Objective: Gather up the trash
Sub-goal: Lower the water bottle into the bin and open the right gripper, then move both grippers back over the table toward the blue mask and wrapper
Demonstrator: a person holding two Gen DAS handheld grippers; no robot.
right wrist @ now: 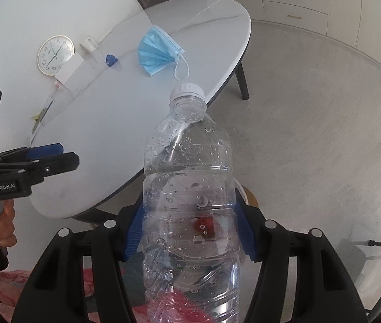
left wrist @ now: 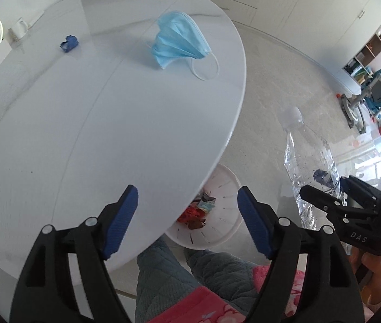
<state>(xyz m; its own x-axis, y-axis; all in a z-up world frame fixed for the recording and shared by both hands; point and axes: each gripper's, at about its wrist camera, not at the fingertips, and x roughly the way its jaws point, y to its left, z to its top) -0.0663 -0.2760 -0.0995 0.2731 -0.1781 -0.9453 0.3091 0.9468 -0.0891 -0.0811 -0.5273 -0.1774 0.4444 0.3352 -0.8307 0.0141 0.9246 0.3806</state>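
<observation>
Clamped between the blue pads of my right gripper (right wrist: 189, 231) is a clear plastic bottle (right wrist: 190, 188), upright with its white cap (right wrist: 187, 91) on top and droplets clinging inside its walls. These jaws are clenched on the bottle's ribbed lower body, one pad on each side. I hold it out past the near edge of the desk (right wrist: 125, 134), above the floor.

My left gripper (left wrist: 187, 220) has its jaws spread wide with nothing between them. It hangs over the near edge of the desk (left wrist: 96, 134): one blue pad sits over the white top, the other beyond the rim. Below that edge, on the floor, stands a white bin (left wrist: 217, 228), partly hidden under the desk, with red and brownish scraps lying in it. From this side the bottle (left wrist: 308, 167) and my right gripper (left wrist: 322, 193) show at the right, off the desk and above the floor beside the bin.

On the desk, a crumpled blue face mask (left wrist: 179, 40) lies near the far edge, its white ear loop lying close to the rim. A small dark blue scrap (left wrist: 69, 43) sits well apart from it, toward the side of the desk that meets the wall. A round clock (right wrist: 55, 55) leans there, with a small white mug (right wrist: 88, 44) just beside it.
</observation>
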